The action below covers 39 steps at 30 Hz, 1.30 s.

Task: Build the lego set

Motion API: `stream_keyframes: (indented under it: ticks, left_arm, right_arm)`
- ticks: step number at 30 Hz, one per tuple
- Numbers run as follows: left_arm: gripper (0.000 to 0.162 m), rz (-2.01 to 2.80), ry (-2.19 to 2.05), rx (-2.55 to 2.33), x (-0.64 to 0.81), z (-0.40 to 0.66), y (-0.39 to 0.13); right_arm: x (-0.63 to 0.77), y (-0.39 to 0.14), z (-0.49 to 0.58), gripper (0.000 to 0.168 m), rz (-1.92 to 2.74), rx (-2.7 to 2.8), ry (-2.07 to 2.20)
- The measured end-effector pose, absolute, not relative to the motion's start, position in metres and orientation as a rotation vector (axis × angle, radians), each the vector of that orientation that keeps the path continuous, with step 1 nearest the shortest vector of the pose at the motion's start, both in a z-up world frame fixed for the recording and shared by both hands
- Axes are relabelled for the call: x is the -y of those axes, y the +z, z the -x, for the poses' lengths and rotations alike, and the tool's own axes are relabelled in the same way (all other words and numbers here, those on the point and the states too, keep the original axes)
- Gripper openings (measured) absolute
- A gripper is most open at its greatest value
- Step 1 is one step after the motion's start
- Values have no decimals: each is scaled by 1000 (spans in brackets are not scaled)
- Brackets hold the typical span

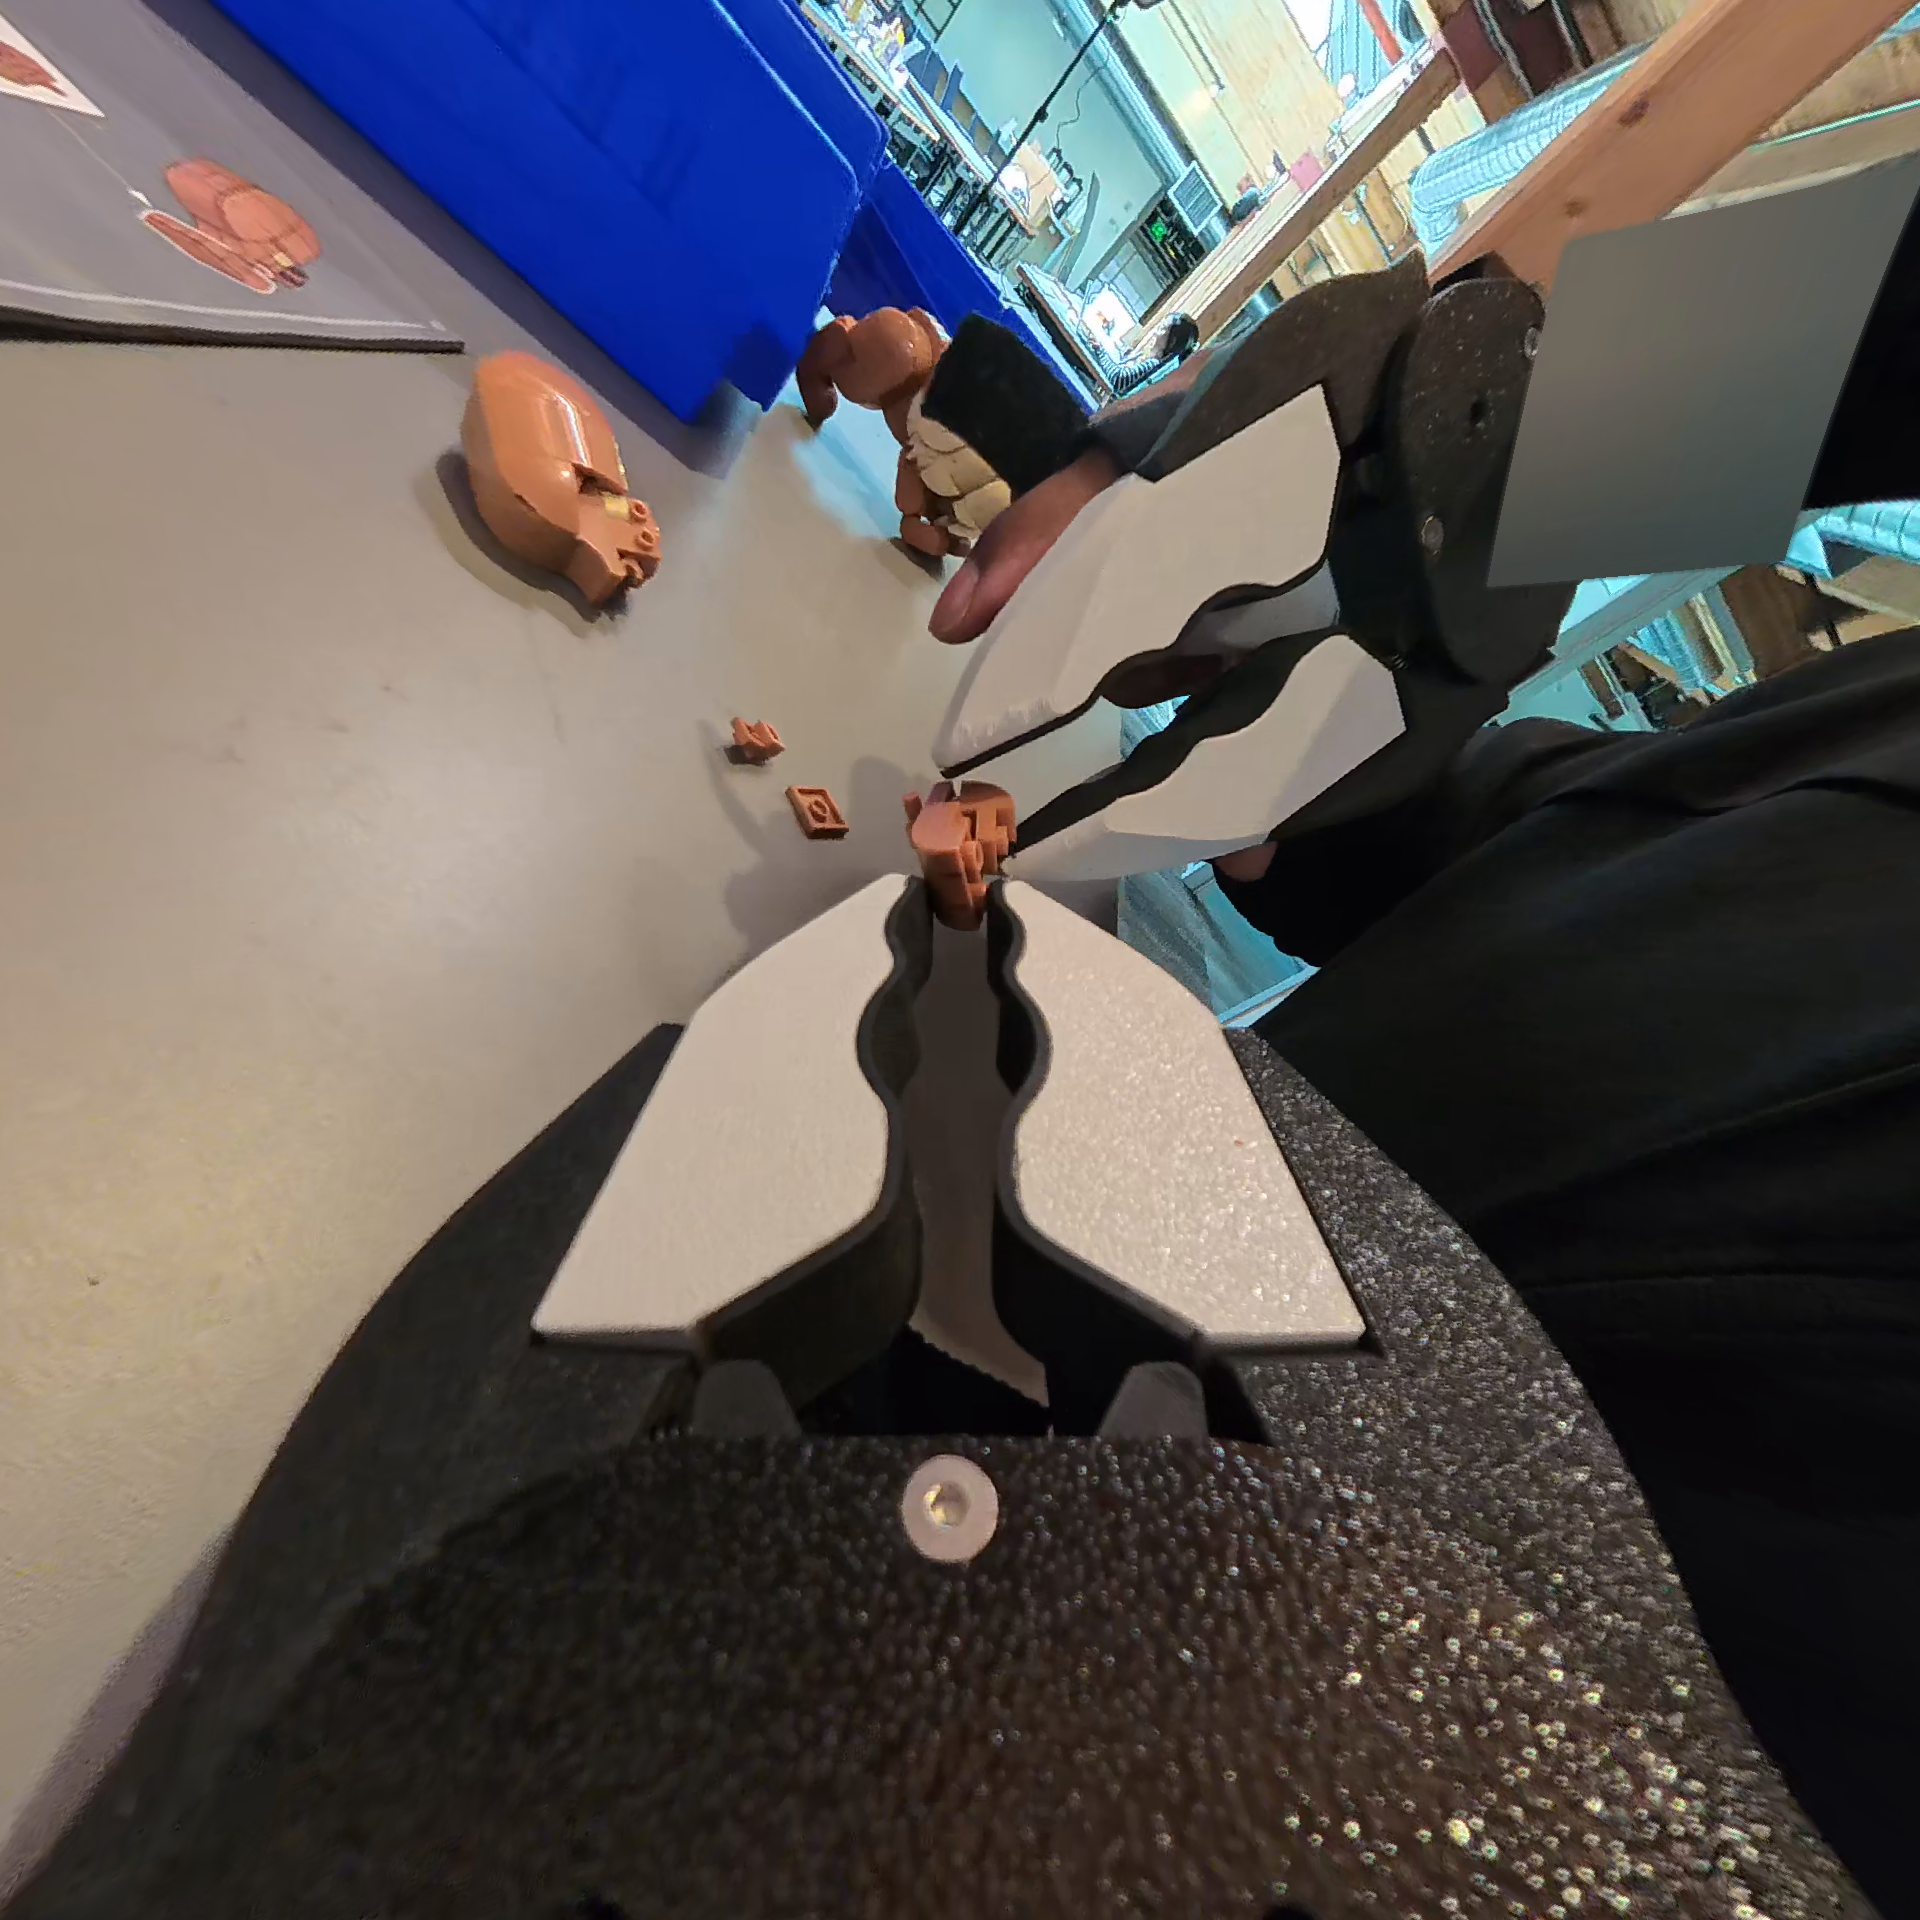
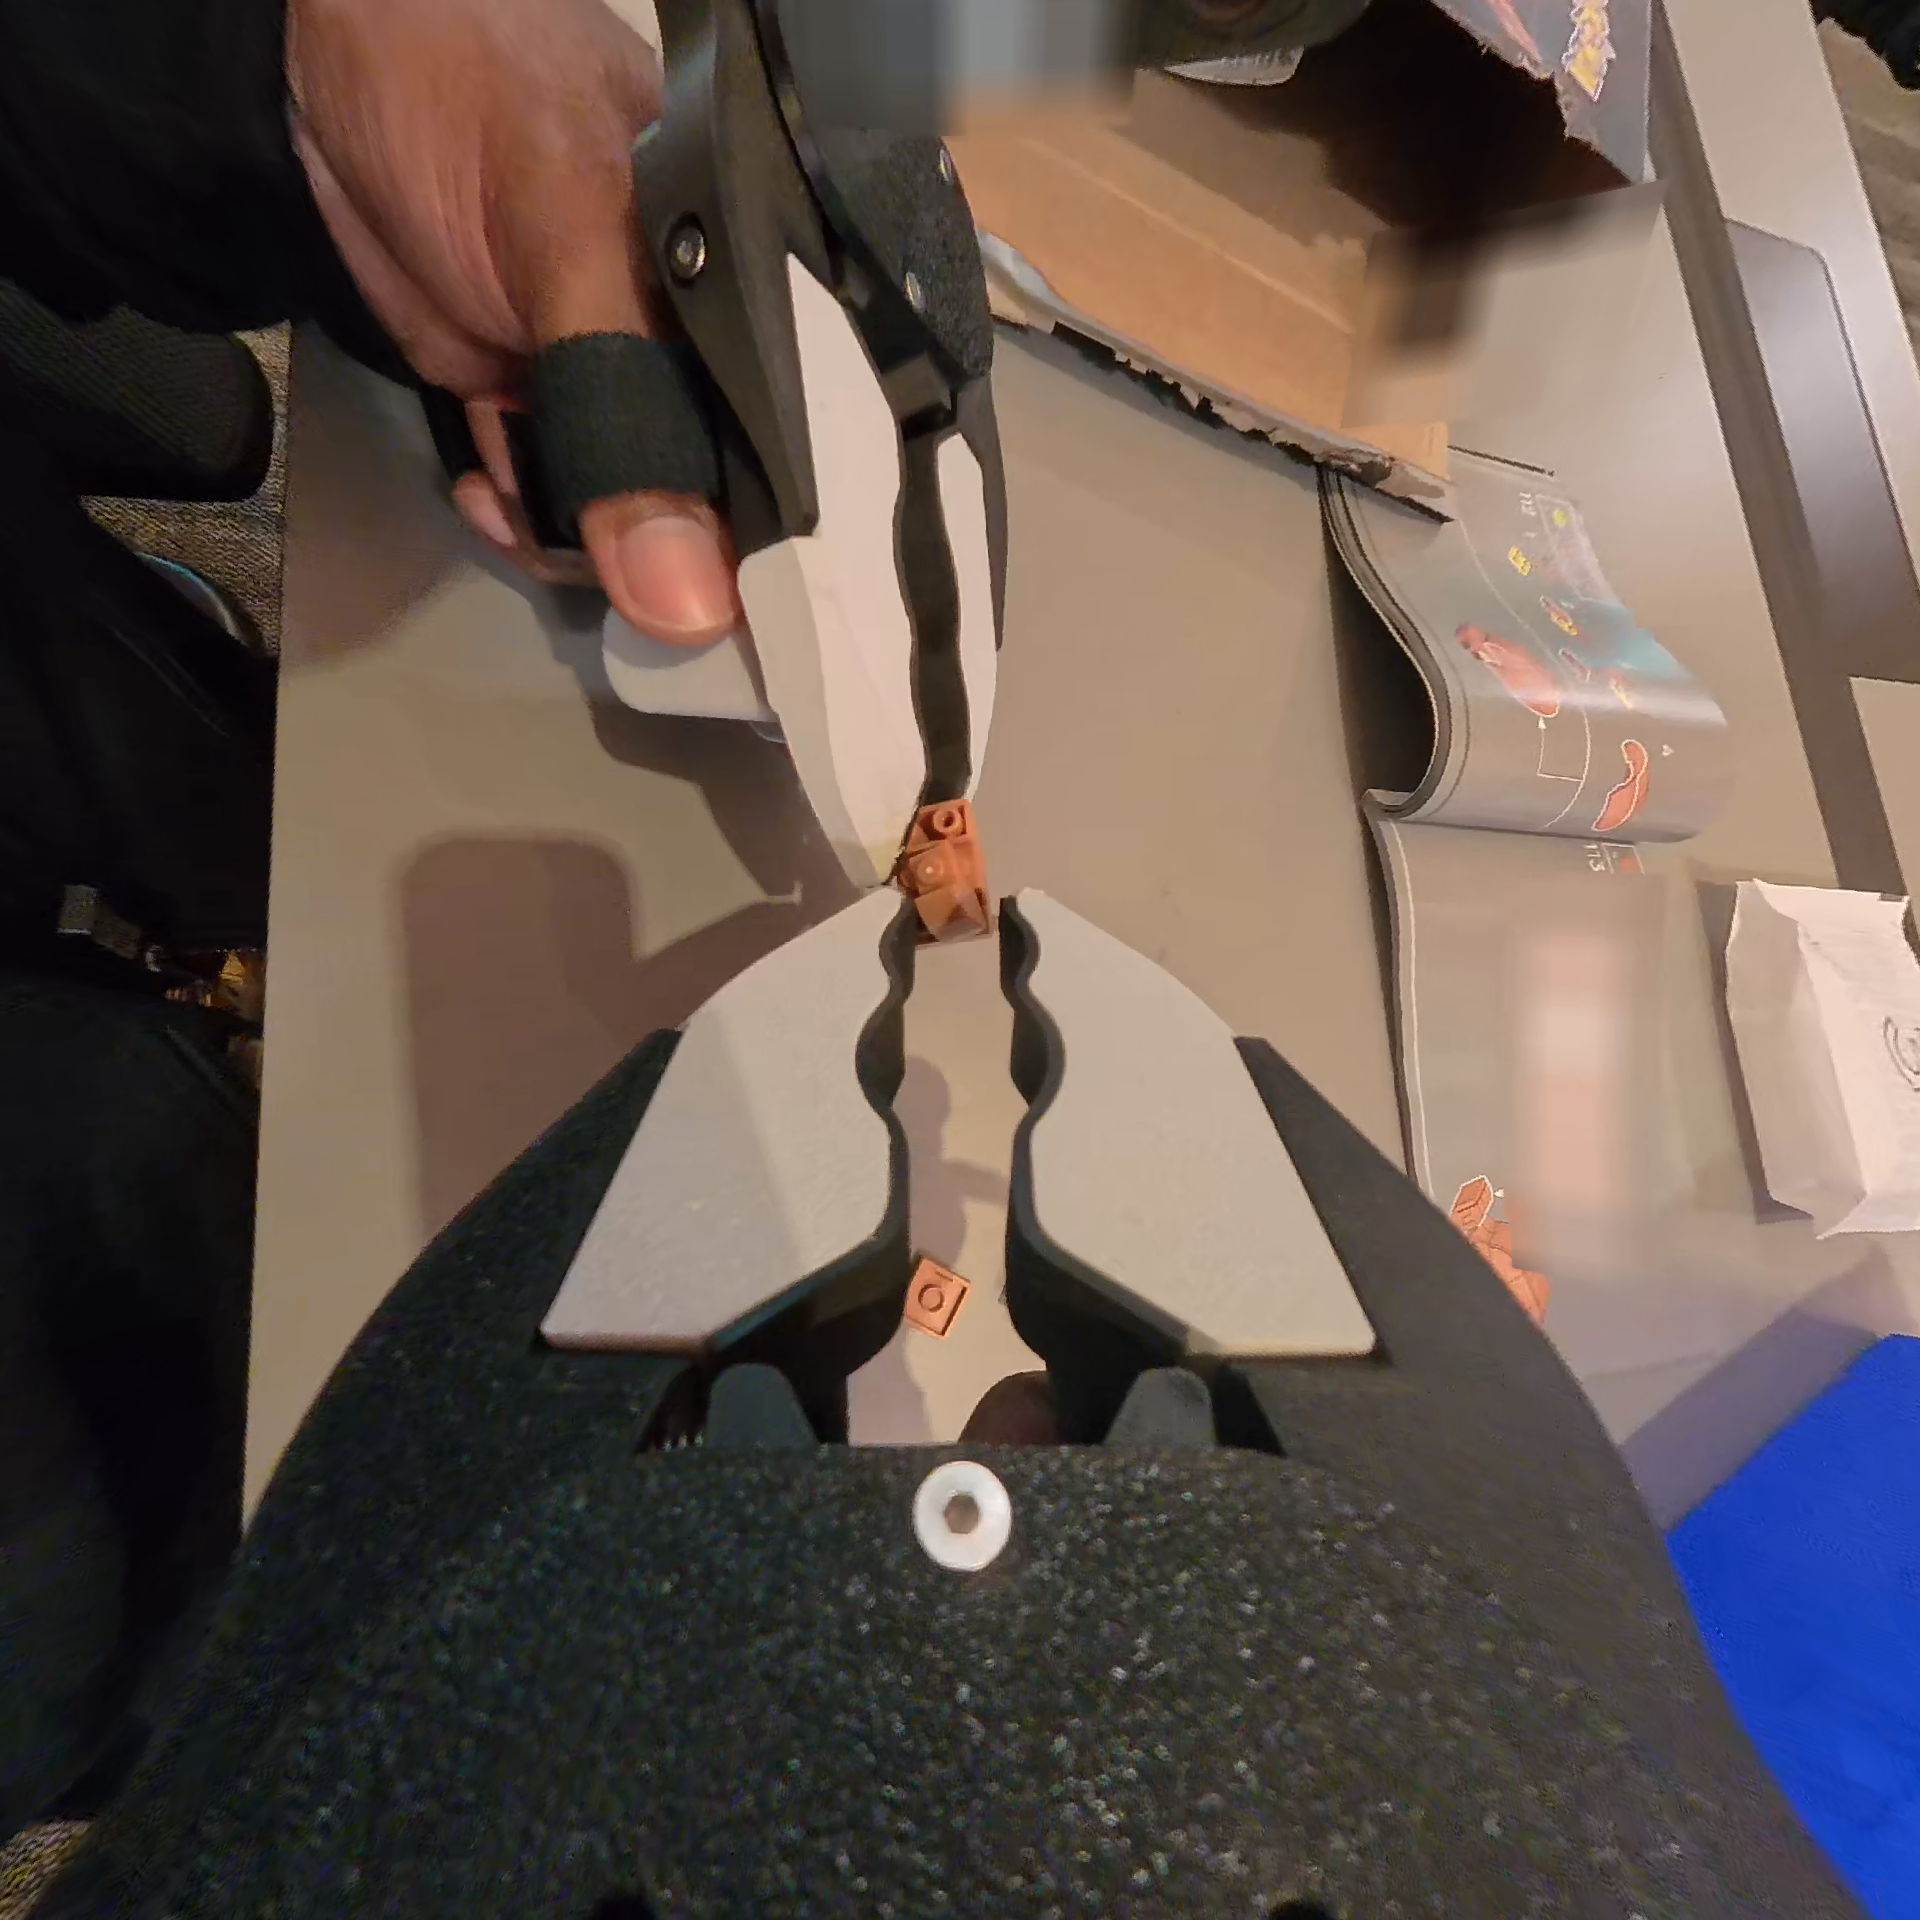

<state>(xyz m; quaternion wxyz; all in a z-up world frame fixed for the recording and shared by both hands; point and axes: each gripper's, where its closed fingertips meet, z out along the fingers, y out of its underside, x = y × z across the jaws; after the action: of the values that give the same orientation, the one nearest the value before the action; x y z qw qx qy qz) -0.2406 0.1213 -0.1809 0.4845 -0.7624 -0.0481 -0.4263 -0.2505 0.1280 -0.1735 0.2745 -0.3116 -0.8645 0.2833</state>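
My left gripper (image 1: pixel 956 891) is shut on a small brown lego assembly (image 1: pixel 951 836) and holds it just above the grey table (image 1: pixel 260 831). My right gripper (image 1: pixel 979 808) comes in from the upper right, its jaws closed around the far end of the same assembly. In the right wrist view the assembly (image 2: pixel 945 883) sits between my right gripper's tips (image 2: pixel 954 909), with the left gripper (image 2: pixel 935 831) pinching it from above. A brown flat tile (image 1: pixel 818 810) and a small brown piece (image 1: pixel 756 738) lie loose on the table close by. The tile also shows between my right fingers (image 2: pixel 935 1299).
A brown head-shaped build (image 1: pixel 551 478) and a brown figure body (image 1: pixel 914 416) stand farther back by blue bins (image 1: pixel 623 156). An open instruction booklet (image 2: pixel 1558 707), a cardboard box (image 2: pixel 1195 260) and a white paper bag (image 2: pixel 1829 1049) lie to the right. A person's hand (image 2: pixel 468 208) holds the left gripper. My two grippers' fingertips are within a few centimetres of each other.
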Motion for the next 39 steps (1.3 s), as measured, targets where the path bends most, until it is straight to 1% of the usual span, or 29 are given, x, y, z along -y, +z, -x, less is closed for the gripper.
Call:
stream_keyframes:
  ticks: [17,39]
  left_arm:
    - [11,1845,-1157,214,-126,246,-183]
    - [11,1825,-1202,237,-126,248,-181]
  right_arm:
    - [-134,-177,260,16,935,2322,850]
    - [-134,-177,260,20,1023,2335,945]
